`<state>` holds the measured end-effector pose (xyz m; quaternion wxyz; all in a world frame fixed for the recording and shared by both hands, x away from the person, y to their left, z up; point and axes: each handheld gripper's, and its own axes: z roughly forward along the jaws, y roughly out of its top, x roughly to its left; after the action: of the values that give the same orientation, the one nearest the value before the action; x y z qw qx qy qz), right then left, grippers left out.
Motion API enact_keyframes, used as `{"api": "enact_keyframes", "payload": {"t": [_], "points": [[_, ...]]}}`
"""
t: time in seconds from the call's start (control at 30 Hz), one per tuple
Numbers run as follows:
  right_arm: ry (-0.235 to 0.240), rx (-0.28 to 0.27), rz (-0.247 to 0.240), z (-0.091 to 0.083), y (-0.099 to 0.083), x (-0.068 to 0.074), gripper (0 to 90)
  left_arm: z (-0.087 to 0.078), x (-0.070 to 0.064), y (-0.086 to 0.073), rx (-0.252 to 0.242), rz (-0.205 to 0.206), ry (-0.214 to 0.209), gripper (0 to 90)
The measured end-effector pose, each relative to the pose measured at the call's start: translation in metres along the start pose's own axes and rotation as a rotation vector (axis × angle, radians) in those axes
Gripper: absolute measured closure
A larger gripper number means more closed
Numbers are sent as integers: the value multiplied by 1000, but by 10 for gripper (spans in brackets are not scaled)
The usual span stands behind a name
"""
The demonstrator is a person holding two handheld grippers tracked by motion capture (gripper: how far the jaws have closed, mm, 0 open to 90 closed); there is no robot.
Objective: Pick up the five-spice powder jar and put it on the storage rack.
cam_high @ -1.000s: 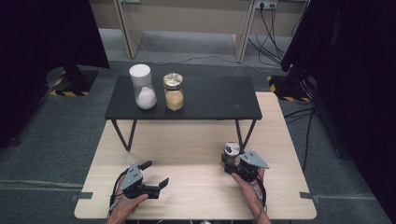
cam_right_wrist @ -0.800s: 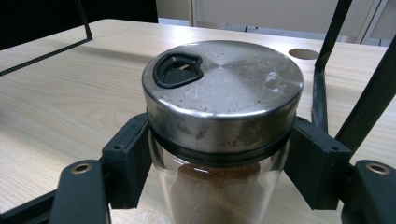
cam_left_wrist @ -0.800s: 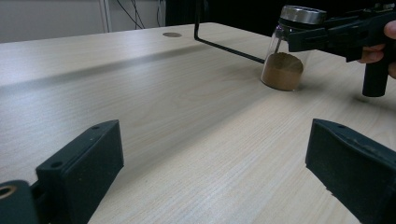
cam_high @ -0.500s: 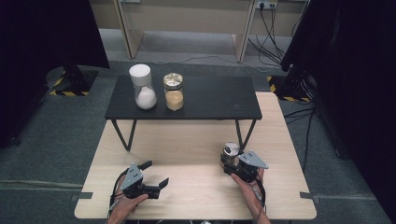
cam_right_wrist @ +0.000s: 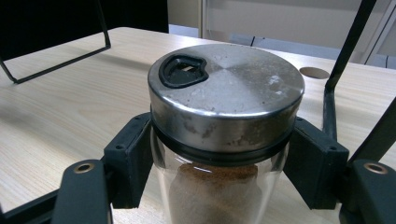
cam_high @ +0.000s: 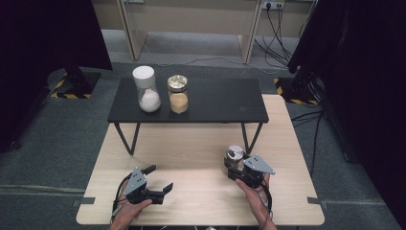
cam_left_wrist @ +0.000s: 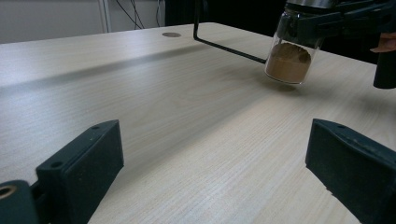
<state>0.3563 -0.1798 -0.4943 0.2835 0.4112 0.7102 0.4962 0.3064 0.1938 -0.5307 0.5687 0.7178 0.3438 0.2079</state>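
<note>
Here, the light wooden table (cam_high: 201, 143) carries everything, and across its far edge stands a low black shelf (cam_high: 215, 103) on thin metal legs. On the left part of that shelf stand two jars side by side: a white-capped jar (cam_high: 146, 89) with white powder and a gold-lidded jar (cam_high: 178, 94) with tan grains. Toward the table's near right corner, just in front of the shelf's right leg, is the spice jar (cam_high: 234, 157), a small glass jar with a brushed metal lid and brown powder filling its lower part.

The right gripper (cam_right_wrist: 219, 172) is closed around this jar, its two black pads pressed to the glass on opposite sides just under the lid's dark seal ring. From the left gripper view the jar (cam_left_wrist: 289, 56) seems tilted and barely clear of the wood, though I cannot be sure it is lifted. The left gripper (cam_high: 155, 184) rests near the table's near left corner, jaws spread wide with nothing between them.

I judge the jar light and rigid but breakable, its smooth glass apt to slip. The hold below the lid looks sound, since the wider lid acts as a stop. The lid's pour opening (cam_right_wrist: 183, 71) looks uncovered, so the jar is best kept upright.
</note>
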Motion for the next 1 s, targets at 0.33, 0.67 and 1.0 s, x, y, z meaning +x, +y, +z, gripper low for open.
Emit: {"api": "enact_keyframes", "payload": {"t": [0.33,0.67,1.0], "points": [[22,-19,-4,-5,9,5,311,0,0,0,1,2,0,35],[56,-26,-14,-8,16,12,311,0,0,0,2,3,-1,35],[84,-24,-28,-10,22,20,311,0,0,0,2,3,-1,35]]}}
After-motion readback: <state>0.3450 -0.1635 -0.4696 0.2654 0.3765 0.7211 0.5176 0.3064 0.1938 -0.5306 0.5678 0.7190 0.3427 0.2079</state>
